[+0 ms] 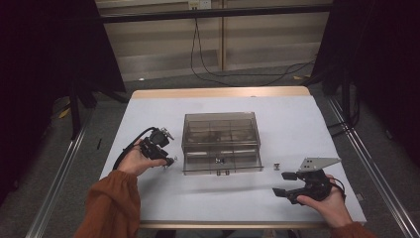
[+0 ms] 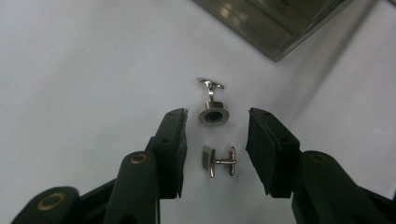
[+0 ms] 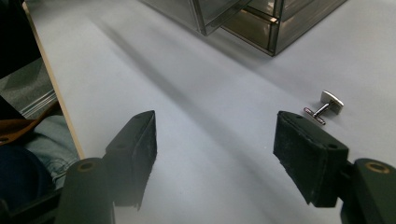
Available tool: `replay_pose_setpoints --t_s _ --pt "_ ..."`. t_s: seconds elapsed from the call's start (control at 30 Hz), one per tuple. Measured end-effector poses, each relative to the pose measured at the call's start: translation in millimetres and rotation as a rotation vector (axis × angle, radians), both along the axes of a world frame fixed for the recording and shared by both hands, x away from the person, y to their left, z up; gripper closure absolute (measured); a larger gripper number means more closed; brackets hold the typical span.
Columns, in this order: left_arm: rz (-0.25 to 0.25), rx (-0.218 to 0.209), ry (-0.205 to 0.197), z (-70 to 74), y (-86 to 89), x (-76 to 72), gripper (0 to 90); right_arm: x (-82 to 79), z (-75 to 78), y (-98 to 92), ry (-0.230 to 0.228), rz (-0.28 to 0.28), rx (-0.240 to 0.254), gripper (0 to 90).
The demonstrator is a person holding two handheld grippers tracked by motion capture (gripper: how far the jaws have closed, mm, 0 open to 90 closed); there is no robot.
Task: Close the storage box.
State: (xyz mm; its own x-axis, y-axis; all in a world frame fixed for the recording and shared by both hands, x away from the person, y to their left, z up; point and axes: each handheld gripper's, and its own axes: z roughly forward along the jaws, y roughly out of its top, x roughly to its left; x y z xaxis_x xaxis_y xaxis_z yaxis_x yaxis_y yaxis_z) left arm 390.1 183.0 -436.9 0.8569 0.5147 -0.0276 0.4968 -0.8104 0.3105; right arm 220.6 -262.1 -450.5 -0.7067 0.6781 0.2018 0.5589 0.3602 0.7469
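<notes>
White tabletop (image 1: pixel 297 124) carries our smoky clear plastic drawer box (image 1: pixel 220 130) at its middle. Our left gripper (image 2: pixel 215 135) stands open astride a round silver cufflink (image 2: pixel 213 114) and a rectangular silver cufflink (image 2: pixel 217 161), touching neither. Our right gripper (image 3: pixel 215 144) gapes empty near a third silver cufflink (image 3: pixel 326 106).

White table (image 1: pixel 297 124): drawer box (image 1: pixel 221 143), cufflinks (image 2: pixel 214 114).

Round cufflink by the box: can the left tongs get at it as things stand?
Probably yes. The left tongs stand open with the round cufflink between the tips, not yet pinched. The rectangular cufflink also lies between the jaws, nearer the camera, and could get caught.
</notes>
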Motion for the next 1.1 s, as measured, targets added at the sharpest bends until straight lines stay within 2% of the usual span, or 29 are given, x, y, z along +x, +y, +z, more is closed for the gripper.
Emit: replay_pose_setpoints --t_s 0.13,0.2,0.3,0.47,0.53,0.57,0.67,0.77,0.93,1.0,1.07,1.1 --pt "-0.018 0.037 0.016 -3.1 -3.8 7.8 59.4 0.3 -0.4 -0.4 0.002 0.003 0.001 29.9" --pt "-0.008 0.031 0.022 -6.5 -5.2 10.7 59.7 0.4 -0.5 -0.6 0.005 0.005 0.002 29.9" --pt "-0.019 0.047 0.041 -10.8 -7.6 13.2 61.4 0.4 -0.8 -0.5 0.007 0.009 0.002 29.3" --pt "-0.015 0.039 0.043 -11.6 -9.4 16.0 63.8 0.5 -1.7 0.5 0.01 0.015 -0.004 29.1" --pt "-0.024 0.054 0.031 -11.6 -11.1 15.1 64.3 0.4 -1.8 0.8 0.009 0.017 -0.007 29.1" --pt "-0.025 0.061 0.039 -11.0 -11.5 15.1 65.0 0.5 -1.8 0.9 0.009 0.016 -0.008 29.1" --pt "-0.031 0.053 0.035 -11.3 -12.4 14.5 73.5 0.8 -2.3 1.1 0.016 0.017 -0.006 29.1" --pt "-0.015 0.043 0.033 -11.7 -13.0 13.2 73.7 0.4 -2.3 1.3 0.015 0.016 -0.007 29.0" --pt "-0.019 0.034 0.038 -10.7 -8.7 13.8 73.9 0.8 -2.4 0.6 0.017 0.015 -0.003 29.0" --pt "-0.005 0.0 0.028 -11.1 -6.3 11.9 73.8 0.8 -2.3 0.2 0.016 0.014 -0.002 29.0" --pt "-0.008 -0.015 0.026 -10.0 -4.3 9.5 73.8 0.7 -2.1 0.0 0.016 0.011 -0.001 28.9" --pt "-0.014 -0.01 0.026 -8.9 -3.2 8.3 73.8 0.8 -2.2 -0.2 0.014 0.011 -0.001 29.0"
